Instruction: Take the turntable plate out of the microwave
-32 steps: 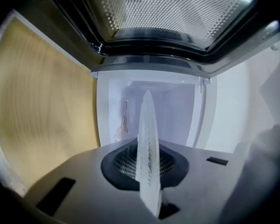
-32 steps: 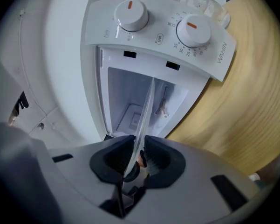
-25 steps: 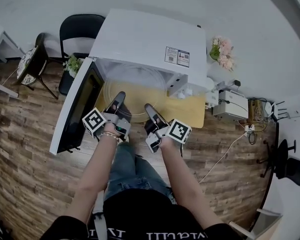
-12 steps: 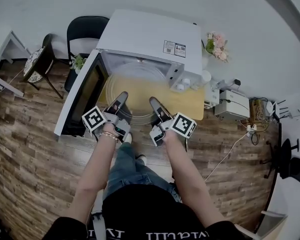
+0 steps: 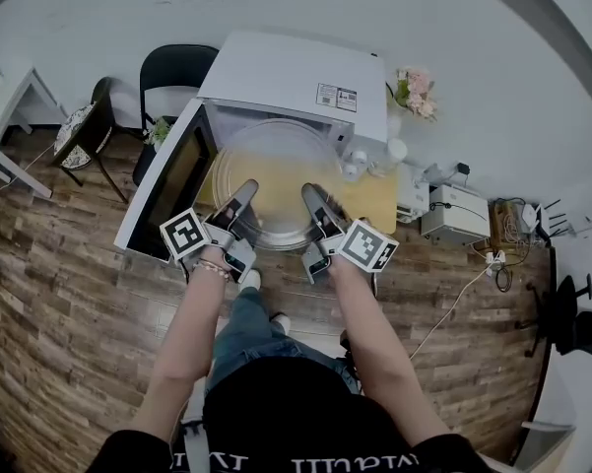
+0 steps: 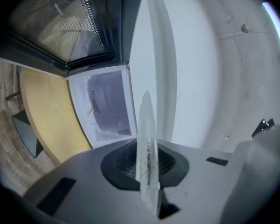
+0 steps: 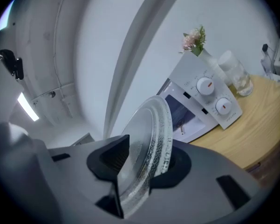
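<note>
Head view: turntable plate (image 5: 276, 180) at mouth of open microwave (image 5: 296, 77), above yellow tabletop (image 5: 376, 203), carried between left gripper (image 5: 244, 187) and right gripper (image 5: 310, 193).
Left gripper view: fingers (image 6: 84, 181) pinched tight on its rim, seen edge-on.
Right gripper view: fingers (image 7: 200, 190) opening, tilted rim lodged between, both pads touching it.

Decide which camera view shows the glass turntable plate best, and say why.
The head view: the glass turntable plate appears as a whole round disc at the open microwave. The left gripper view shows only its rim edge-on between the jaws; the right gripper view shows a curved part of it.
</note>
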Demonstrator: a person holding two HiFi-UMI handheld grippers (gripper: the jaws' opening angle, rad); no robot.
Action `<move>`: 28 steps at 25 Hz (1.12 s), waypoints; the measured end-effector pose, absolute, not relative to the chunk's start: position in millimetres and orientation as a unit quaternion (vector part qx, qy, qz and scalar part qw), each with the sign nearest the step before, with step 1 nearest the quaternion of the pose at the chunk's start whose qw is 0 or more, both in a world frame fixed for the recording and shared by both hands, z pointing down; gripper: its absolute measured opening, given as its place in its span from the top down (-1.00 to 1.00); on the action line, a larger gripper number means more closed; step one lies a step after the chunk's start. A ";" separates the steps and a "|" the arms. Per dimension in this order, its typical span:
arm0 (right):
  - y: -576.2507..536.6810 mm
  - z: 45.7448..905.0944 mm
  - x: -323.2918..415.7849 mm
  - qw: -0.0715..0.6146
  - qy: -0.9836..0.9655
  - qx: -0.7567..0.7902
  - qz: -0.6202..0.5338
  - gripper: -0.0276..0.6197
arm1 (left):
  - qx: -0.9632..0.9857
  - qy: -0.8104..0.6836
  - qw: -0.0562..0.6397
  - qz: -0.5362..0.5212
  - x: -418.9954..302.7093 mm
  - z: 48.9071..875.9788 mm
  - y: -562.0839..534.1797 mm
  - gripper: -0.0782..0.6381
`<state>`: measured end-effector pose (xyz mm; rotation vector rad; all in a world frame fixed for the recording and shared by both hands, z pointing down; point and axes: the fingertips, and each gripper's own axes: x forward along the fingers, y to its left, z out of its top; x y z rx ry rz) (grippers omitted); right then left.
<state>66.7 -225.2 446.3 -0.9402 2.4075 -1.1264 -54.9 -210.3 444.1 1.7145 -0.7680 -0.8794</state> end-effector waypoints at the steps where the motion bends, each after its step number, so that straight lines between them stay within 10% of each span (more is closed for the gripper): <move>1: -224.4 440.5 68.0 0.162 0.846 -0.333 -0.385 0.50 | 0.716 -0.315 0.504 -0.366 -53.7 438.4 -210.1 0.69; 28: -326.4 308.3 76.2 0.178 0.892 -0.380 -0.169 0.40 | 0.879 -0.315 0.246 -0.258 -40.8 305.8 -324.8 0.55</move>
